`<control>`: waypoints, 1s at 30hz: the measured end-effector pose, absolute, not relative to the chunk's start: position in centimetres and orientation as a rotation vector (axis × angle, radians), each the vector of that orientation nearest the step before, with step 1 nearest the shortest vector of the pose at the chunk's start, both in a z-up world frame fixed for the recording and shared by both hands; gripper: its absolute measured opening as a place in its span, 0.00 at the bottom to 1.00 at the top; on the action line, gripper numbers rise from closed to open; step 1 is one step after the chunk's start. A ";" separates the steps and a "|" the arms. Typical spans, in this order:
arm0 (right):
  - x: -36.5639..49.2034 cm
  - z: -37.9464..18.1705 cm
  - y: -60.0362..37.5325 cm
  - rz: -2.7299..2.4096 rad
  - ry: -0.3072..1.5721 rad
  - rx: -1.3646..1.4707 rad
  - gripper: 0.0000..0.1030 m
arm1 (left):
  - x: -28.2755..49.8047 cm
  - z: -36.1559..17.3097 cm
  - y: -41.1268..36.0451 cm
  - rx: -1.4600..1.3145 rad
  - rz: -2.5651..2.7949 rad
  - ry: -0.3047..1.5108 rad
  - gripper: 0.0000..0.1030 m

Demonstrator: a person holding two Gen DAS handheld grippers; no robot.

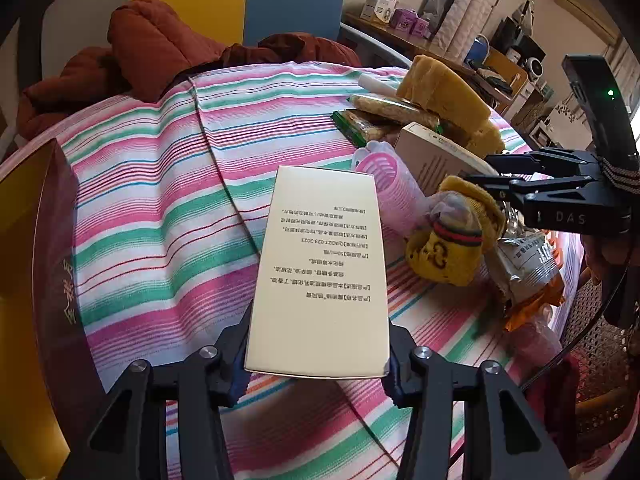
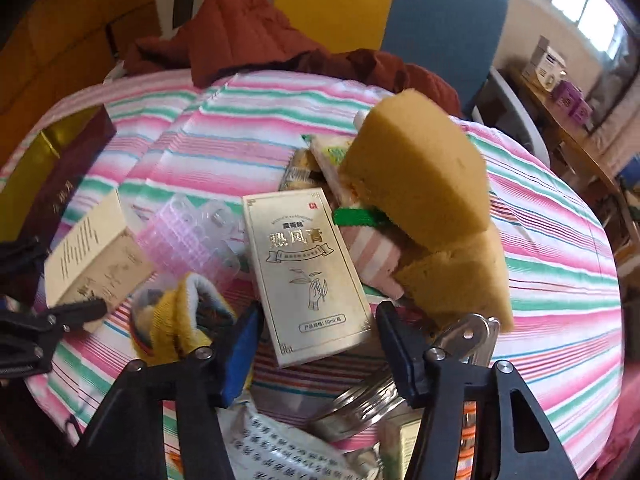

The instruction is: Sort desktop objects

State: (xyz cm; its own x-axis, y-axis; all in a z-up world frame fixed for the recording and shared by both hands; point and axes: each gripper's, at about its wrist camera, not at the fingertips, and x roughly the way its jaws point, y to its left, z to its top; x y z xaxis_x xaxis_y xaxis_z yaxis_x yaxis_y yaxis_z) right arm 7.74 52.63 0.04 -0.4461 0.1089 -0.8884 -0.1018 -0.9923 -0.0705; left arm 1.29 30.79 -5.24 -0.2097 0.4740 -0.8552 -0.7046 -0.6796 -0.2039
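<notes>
The left gripper (image 1: 318, 360) holds a cream box (image 1: 322, 268) by its near end, both jaws pressed on its sides; the box sticks out ahead of the jaws, printed side up, above the striped cloth (image 1: 160, 208) on the tabletop. To the right of these jaws lies the pile: a pink roller (image 1: 390, 184), a yellow sock (image 1: 452, 236), a foil packet (image 1: 528, 268), snack bars (image 1: 380, 116) and yellow sponges (image 1: 444, 92) farther off. A maroon box (image 1: 52, 272) stands left of the jaws.

The right gripper (image 2: 316, 344) hangs over the pile with its jaws part open and nothing pinched. A second cream box (image 2: 306, 272) lies between and just ahead of them, not touched by either pad as far as shows. The sock (image 2: 180, 320) is just beside the left jaw, a metal lid (image 2: 356, 408) under the right jaw, a steel tool (image 2: 468, 336) beside it, and the sponges (image 2: 416, 168) farther ahead on the right. The left gripper (image 2: 86, 306) with its box (image 2: 92, 256) shows at far left
</notes>
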 end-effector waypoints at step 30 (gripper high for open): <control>18.6 0.0 37.9 2.637 0.371 -1.439 0.51 | 6.0 -6.0 24.5 -1.295 2.019 0.259 0.50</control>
